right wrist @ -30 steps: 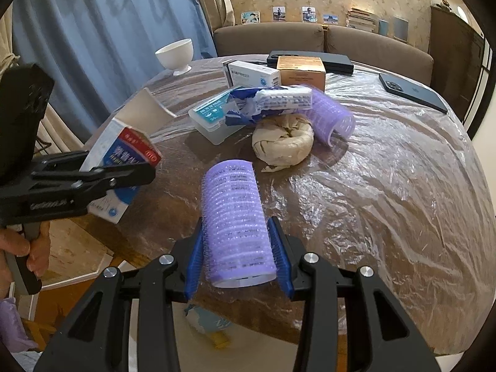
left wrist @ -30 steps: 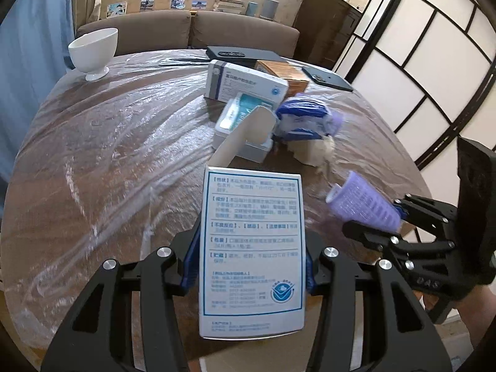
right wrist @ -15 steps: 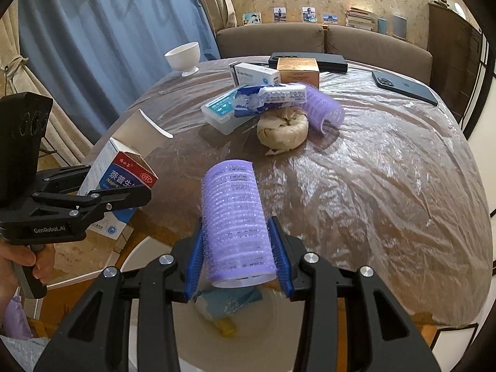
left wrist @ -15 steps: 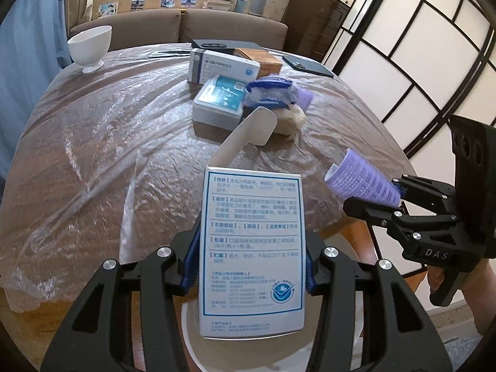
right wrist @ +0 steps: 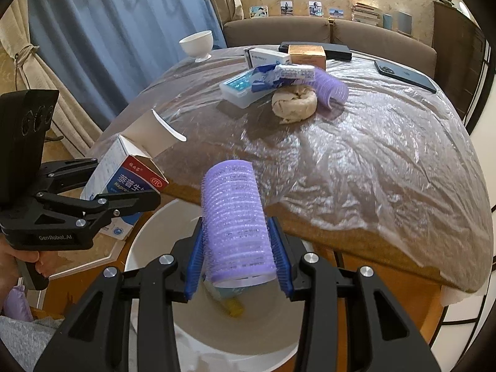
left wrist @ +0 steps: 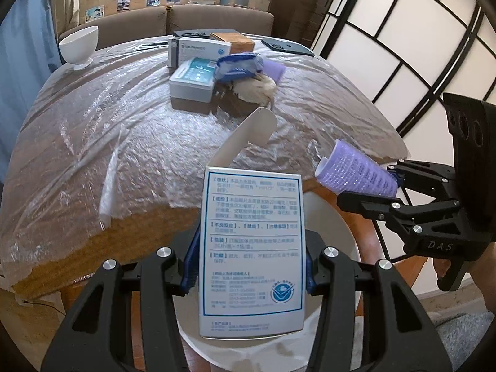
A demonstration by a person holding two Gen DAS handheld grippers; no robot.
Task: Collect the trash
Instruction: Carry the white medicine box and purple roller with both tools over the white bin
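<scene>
My left gripper is shut on an open white and blue medicine box and holds it over the white trash bin. The box also shows in the right wrist view. My right gripper is shut on a purple hair roller, held over the bin, which has some trash at its bottom. The roller also shows in the left wrist view. On the table lie a crumpled paper wad, a blue and white wrapper and a second purple roller.
The plastic-covered table also holds a white plastic case, two cartons, a white bowl and a dark phone. A sofa stands behind it, a curtain at the left.
Both grippers have pulled back from the table with their items and now hang past its near edge, over the bin.
</scene>
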